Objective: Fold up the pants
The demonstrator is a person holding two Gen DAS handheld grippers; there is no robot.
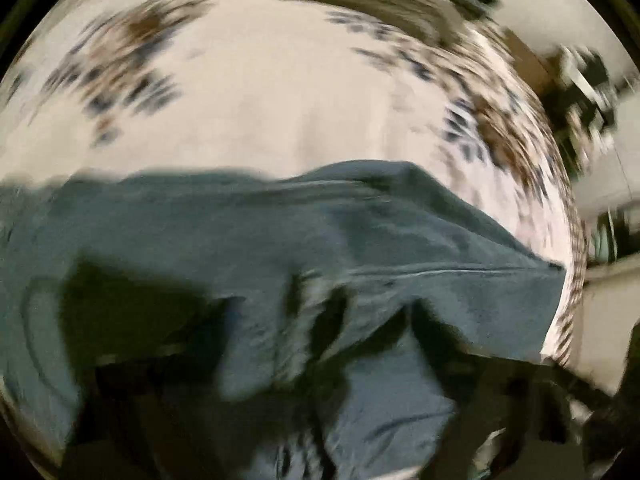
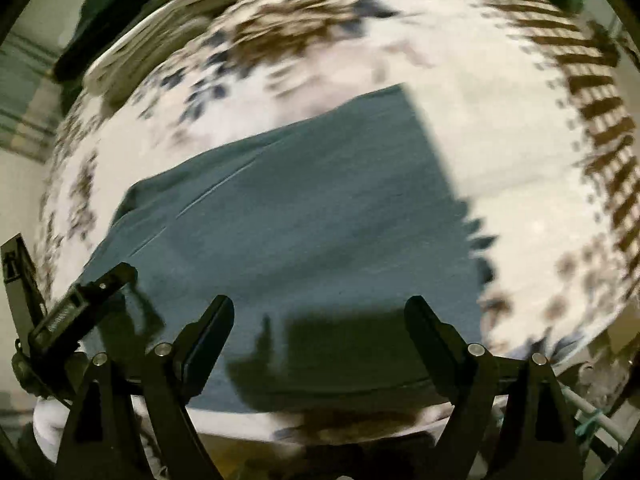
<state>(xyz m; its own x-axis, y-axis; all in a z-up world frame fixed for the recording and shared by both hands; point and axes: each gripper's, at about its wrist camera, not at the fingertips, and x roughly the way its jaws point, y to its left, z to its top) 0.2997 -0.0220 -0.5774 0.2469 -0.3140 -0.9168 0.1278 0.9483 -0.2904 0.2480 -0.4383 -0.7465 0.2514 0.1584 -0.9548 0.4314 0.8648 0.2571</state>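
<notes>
Pants point(image 2: 304, 216), teal and folded, lie flat on a white floral bedsheet point(image 2: 500, 128). Right gripper point(image 2: 320, 320) hovers above them, jaws wide, empty. Left gripper's jaws are too blurred to tell.

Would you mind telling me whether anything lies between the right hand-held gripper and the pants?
Nothing visible does. The right hand-held gripper is open directly over the teal pants, which lie flat on the patterned bedspread with no object on top.

Right gripper point(image 2: 320, 322) points downward, jaws wide (left one blurred).
</notes>
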